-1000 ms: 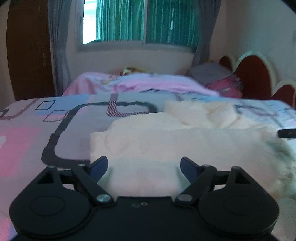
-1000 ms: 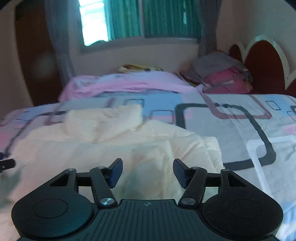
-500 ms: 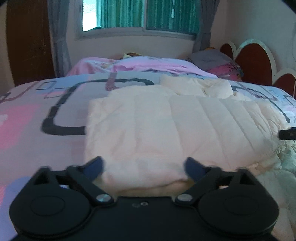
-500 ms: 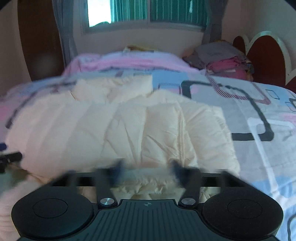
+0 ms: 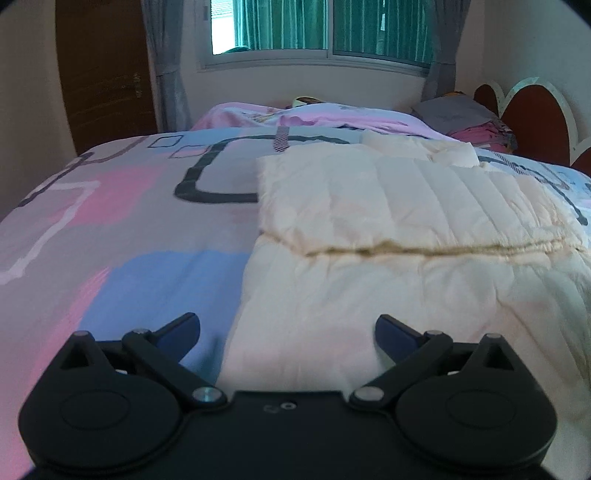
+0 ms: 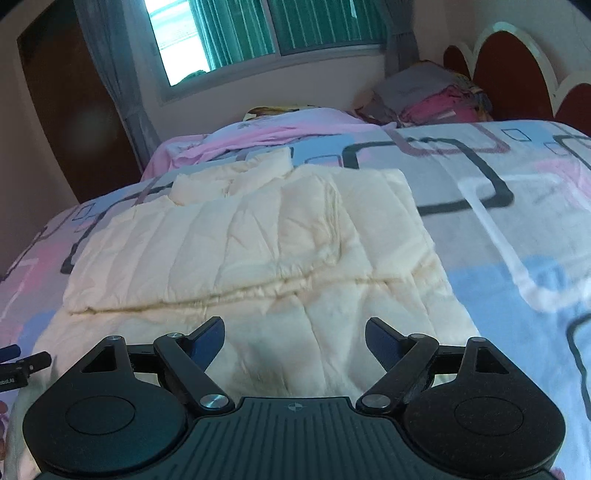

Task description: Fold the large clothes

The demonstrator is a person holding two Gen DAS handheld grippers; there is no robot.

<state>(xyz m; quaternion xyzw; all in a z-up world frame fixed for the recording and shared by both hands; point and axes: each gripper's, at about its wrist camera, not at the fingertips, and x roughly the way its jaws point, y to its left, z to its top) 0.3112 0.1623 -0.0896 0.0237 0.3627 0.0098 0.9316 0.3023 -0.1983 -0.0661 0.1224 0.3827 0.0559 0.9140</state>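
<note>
Here the cream quilted jacket lies across the middle of both views on the patterned bedspread, its far half laid over the near half so that a hem edge runs side to side across the centre of the frame. In the right wrist view that edge sags a little toward the left, and a loose sleeve or collar bunches beyond the folded part.

The left gripper sits at the bottom of its frame, jaws spread wide and empty, straddling the jacket's left border where cloth meets bedspread. The right gripper has its jaws apart over the near layer, nothing pinched; both have just been opening, with only flat cloth beneath.

The fold looks set, so the step in hand is likely a release and a reach for the next fold. To do it well, I would take both near corners level, pinch both layers, and lift together so the padded fabric does not slide or puff open.

Beyond lie a pink blanket, stacked clothes and a curtained window.
</note>
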